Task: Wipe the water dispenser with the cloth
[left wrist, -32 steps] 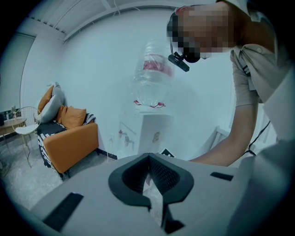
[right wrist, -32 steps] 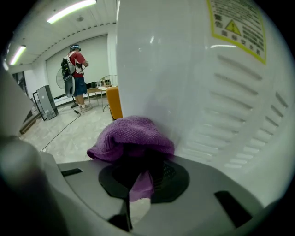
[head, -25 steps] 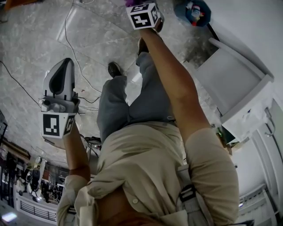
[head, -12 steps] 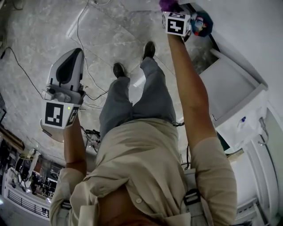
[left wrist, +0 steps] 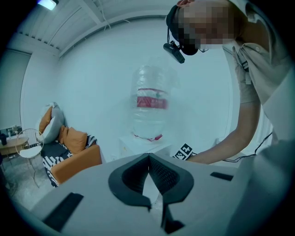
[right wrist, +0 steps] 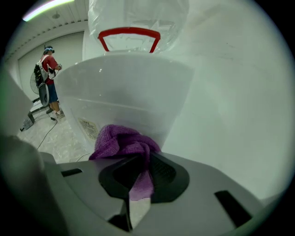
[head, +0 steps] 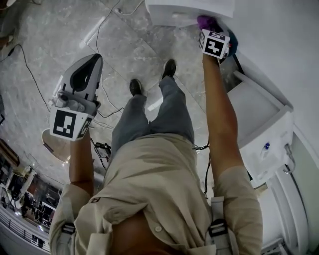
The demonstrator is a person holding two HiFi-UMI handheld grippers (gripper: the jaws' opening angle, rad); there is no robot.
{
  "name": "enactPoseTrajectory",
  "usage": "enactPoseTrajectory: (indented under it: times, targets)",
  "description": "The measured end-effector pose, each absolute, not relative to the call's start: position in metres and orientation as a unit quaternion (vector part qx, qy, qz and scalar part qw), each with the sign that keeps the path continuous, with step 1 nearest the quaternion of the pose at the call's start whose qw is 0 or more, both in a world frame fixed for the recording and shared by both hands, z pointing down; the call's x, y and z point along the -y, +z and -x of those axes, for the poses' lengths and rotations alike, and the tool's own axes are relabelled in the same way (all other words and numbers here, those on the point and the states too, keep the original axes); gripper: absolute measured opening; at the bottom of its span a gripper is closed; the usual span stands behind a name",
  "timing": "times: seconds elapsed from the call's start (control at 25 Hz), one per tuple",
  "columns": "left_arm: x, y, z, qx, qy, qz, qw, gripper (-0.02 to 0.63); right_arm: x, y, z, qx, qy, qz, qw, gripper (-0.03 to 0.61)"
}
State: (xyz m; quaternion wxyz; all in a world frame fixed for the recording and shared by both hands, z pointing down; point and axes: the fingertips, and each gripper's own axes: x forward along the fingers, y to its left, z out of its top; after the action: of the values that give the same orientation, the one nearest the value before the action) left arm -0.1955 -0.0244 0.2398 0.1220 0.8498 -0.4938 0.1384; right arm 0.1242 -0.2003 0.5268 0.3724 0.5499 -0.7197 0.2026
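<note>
- Head view: the left gripper is held out over the marble floor on the left, well apart from everything else; the right gripper reaches to the far right, with the purple cloth bunched at its tip, right at the near edge of the white water dispenser; the jaws cannot be read from here.
- Left gripper view: the jaws are pressed together at the tips with nothing between them; only this view shows the whole dispenser far ahead with its bottle, and an orange sofa to the left.
- Right gripper view: the jaws pinch a fold of the cloth, the rest mounding up close before the dispenser's white body; whether it touches is unclear; only here does a far bystander show on the left.
</note>
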Motion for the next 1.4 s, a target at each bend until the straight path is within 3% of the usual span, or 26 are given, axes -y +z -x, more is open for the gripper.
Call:
enactPoseTrajectory:
  times: [0.32, 0.96, 1.4]
  targets:
    - [-0.007, 0.216, 0.228, 0.497, 0.176, -0.841, 0.124, 0.017, 0.196, 0.439, -0.116, 0.747, 0.155, -0.542, 0.353, 0.058]
    - [-0.062, 0.124, 0.308, 0.548, 0.114, -0.823, 0.098, 0.017, 0.079, 0.132, 0.022, 0.895, 0.097, -0.398, 0.175, 0.055]
    - [-0.105, 0.082, 0.360, 0.569, 0.070, -0.815, 0.083, 0.017, 0.003, 0.005, 0.076, 0.925, 0.063, -0.362, 0.100, 0.055]
